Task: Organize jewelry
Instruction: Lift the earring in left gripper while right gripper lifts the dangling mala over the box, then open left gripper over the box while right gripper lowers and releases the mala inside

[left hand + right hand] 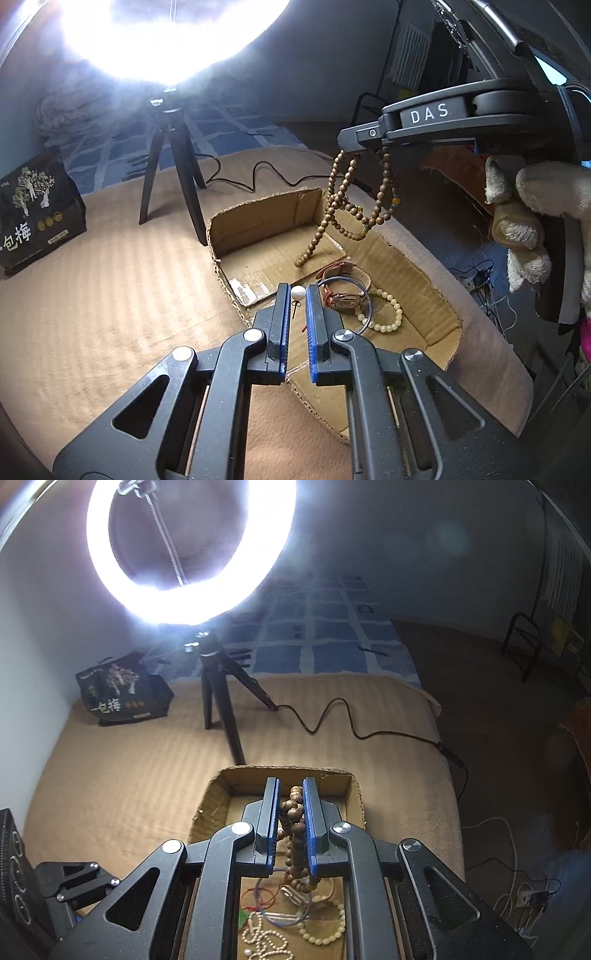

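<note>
My left gripper (297,295) is shut on a pearl earring (297,294), the white pearl pinched at the fingertips with its small gold pin hanging below, held over the near edge of the cardboard box (258,214). My right gripper (290,805) is shut on a brown wooden bead necklace (293,834); in the left wrist view it (373,138) holds the necklace (340,206) dangling above the box. In the box lie a watch (345,299), a pale bead bracelet (388,314) and a thin blue bangle (365,291). The right wrist view also shows a small pearl strand (262,941).
The box (354,786) sits on a tan blanket (110,277) on a bed. A ring light on a black tripod (173,162) stands behind it, its cable (332,716) trailing right. A black printed bag (33,218) stands at the far left. The bed edge drops off right.
</note>
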